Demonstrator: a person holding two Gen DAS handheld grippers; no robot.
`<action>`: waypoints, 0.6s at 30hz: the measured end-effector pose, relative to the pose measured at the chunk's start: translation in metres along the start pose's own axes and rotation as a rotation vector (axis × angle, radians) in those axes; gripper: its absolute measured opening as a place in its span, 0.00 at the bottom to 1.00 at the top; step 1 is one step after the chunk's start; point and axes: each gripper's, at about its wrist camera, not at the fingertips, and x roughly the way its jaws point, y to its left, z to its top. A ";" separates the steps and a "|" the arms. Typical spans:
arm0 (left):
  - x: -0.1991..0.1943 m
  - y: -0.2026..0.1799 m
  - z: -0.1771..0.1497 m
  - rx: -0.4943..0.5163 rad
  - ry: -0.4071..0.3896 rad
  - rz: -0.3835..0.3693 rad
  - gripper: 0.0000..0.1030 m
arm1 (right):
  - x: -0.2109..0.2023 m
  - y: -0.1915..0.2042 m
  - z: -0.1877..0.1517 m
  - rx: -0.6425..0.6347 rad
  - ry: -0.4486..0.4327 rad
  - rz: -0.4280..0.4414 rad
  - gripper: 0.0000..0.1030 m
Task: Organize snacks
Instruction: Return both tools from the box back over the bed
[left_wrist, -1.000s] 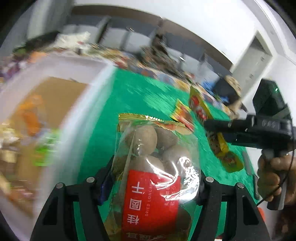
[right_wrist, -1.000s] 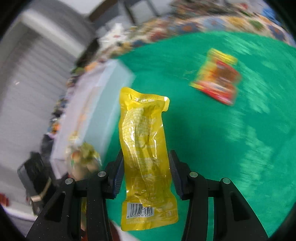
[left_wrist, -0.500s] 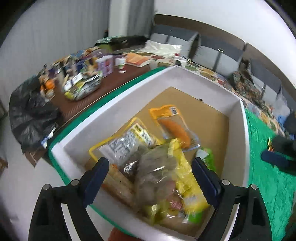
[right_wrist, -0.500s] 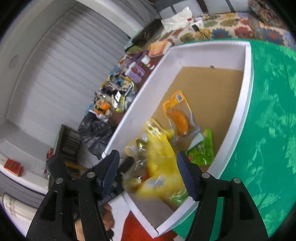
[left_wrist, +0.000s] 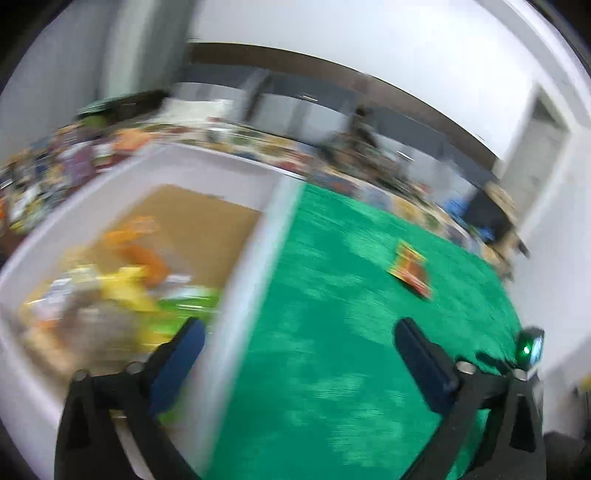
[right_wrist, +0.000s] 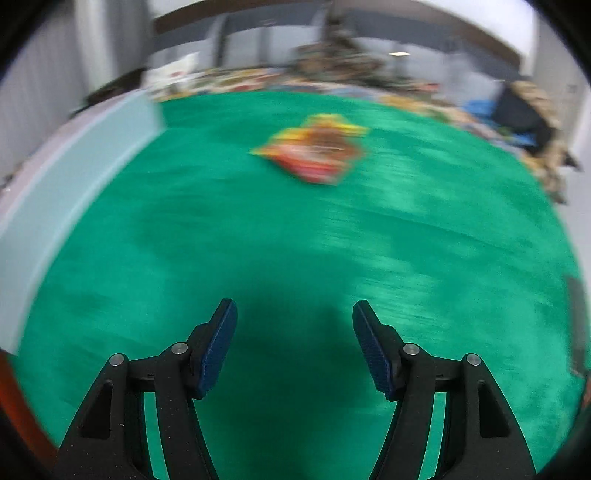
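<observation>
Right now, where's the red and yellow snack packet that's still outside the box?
The red and yellow packet lies alone on the green cloth, ahead of the right gripper and right of the white box.

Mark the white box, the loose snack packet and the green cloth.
white box (left_wrist: 255, 266), left wrist view, on its near side wall.
snack packet (right_wrist: 314, 153), right wrist view, on the packet's red middle.
green cloth (right_wrist: 295, 251), right wrist view, on a bare patch.
</observation>
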 end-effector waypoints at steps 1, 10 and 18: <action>0.020 -0.023 -0.007 0.041 0.028 -0.021 1.00 | -0.001 -0.014 -0.005 0.011 -0.011 -0.032 0.67; 0.167 -0.126 -0.056 0.306 0.238 0.027 1.00 | 0.004 -0.094 -0.031 0.203 -0.032 -0.094 0.75; 0.217 -0.116 -0.044 0.327 0.221 0.130 1.00 | 0.010 -0.095 -0.036 0.193 -0.021 -0.108 0.81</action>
